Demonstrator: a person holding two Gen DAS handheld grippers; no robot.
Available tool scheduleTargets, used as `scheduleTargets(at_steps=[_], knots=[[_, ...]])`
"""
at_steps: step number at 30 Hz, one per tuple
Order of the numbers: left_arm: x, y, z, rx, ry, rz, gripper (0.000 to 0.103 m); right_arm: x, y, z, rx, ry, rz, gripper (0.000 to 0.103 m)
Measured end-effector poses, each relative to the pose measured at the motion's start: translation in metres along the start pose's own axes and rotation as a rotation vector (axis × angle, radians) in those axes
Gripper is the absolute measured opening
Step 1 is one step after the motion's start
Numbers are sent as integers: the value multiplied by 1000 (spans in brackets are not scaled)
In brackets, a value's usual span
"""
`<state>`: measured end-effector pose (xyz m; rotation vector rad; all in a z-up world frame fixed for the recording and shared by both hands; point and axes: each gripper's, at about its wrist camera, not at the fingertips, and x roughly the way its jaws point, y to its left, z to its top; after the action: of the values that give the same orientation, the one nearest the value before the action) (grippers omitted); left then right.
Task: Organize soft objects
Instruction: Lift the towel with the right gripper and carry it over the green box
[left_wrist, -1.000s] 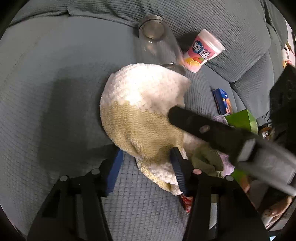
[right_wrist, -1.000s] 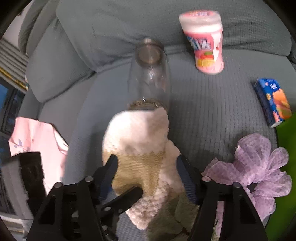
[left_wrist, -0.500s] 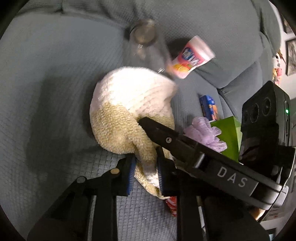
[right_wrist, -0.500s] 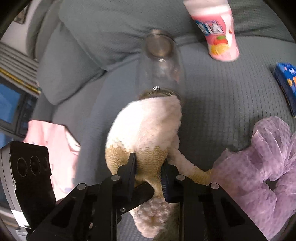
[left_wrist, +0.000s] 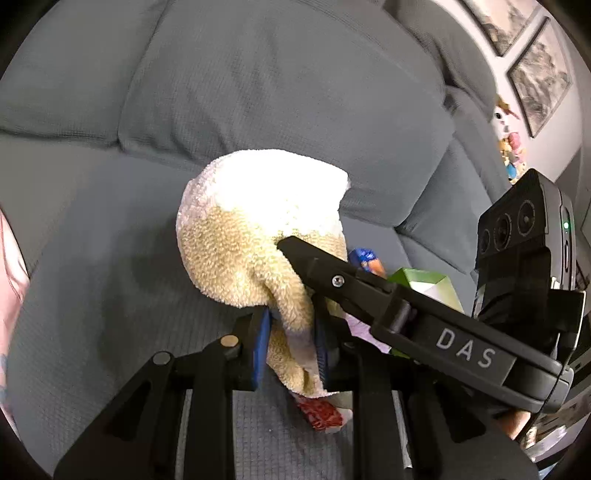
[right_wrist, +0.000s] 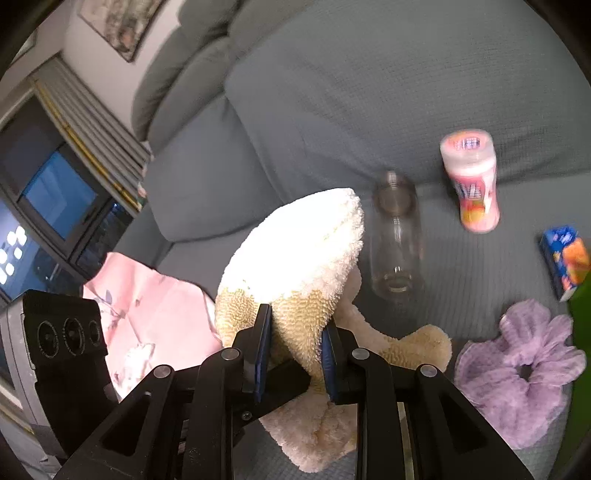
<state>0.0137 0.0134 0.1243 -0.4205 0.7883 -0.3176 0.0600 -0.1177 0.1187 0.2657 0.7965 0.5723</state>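
Observation:
A fluffy white-and-tan towel (left_wrist: 258, 221) hangs lifted above the grey sofa seat (left_wrist: 92, 295), held by both grippers. My left gripper (left_wrist: 291, 343) is shut on its tan lower fold. My right gripper (right_wrist: 295, 350) is shut on the tan part of the towel (right_wrist: 299, 258) too; its black body (left_wrist: 424, 325) crosses the left wrist view. A purple scrunchie (right_wrist: 517, 369) lies on the seat at the right. A pink cloth (right_wrist: 147, 310) lies at the left.
A clear glass jar (right_wrist: 395, 236) lies on the seat behind the towel. A pink-labelled tub (right_wrist: 472, 181) stands by the back cushion. A blue carton (right_wrist: 565, 258) and a green box (left_wrist: 424, 284) are at the right. A red wrapper (left_wrist: 321, 413) lies under the towel.
Both grippers closed on the towel and lifted it off the seat. The views tilted up toward the back cushions, and the jar is uncovered.

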Motion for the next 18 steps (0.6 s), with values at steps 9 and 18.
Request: scheduleTargets(at_steps=[9,18], knots=[[1,-27,-2,102,-104,-35,18,-30,17,0,-60,-112,-58,26],[-4,-38,-4,126,-149,-91,18,-58,20,-2,-81,-171,-97,26]])
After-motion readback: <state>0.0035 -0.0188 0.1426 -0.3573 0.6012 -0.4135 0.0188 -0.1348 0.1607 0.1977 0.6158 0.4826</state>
